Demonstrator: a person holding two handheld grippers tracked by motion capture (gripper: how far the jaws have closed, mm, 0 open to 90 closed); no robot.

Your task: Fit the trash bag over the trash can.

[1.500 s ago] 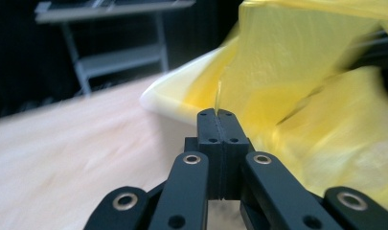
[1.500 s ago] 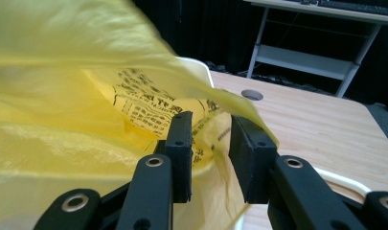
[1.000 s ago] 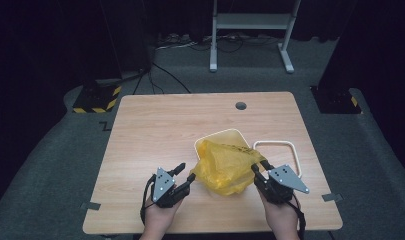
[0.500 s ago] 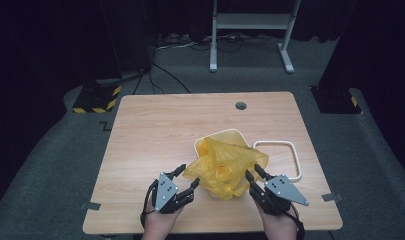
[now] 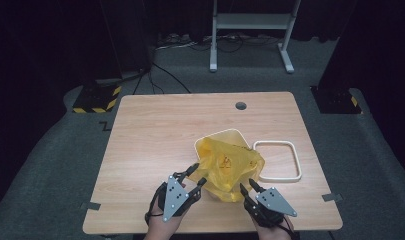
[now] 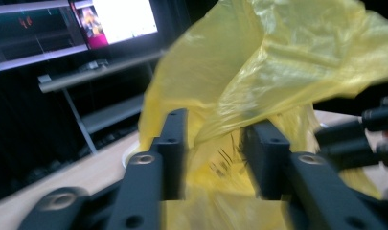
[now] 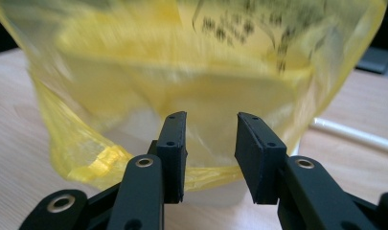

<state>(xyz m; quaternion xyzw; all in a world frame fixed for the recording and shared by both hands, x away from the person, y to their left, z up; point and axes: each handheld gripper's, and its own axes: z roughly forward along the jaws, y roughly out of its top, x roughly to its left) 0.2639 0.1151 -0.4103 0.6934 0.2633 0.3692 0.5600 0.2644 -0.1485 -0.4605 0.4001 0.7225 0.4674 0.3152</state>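
A crumpled yellow plastic bag lies over a white container on the wooden table. My left gripper sits at the bag's near left side. In the left gripper view its jaws have just been closing and still stand apart, with a loose fold of the bag between them. At the bag's near right corner is my right gripper. Its jaws are open, just in front of the bag and the container's white base, holding nothing.
A white rectangular ring lies flat right of the container, also seen as a white bar. The table has a round hole near its far edge. A metal stand and cables sit on the floor beyond.
Both grippers have drawn toward the near edge, the right one also leftward. The left jaws have narrowed around a fold of the bag. The bag has bunched up taller over the container.
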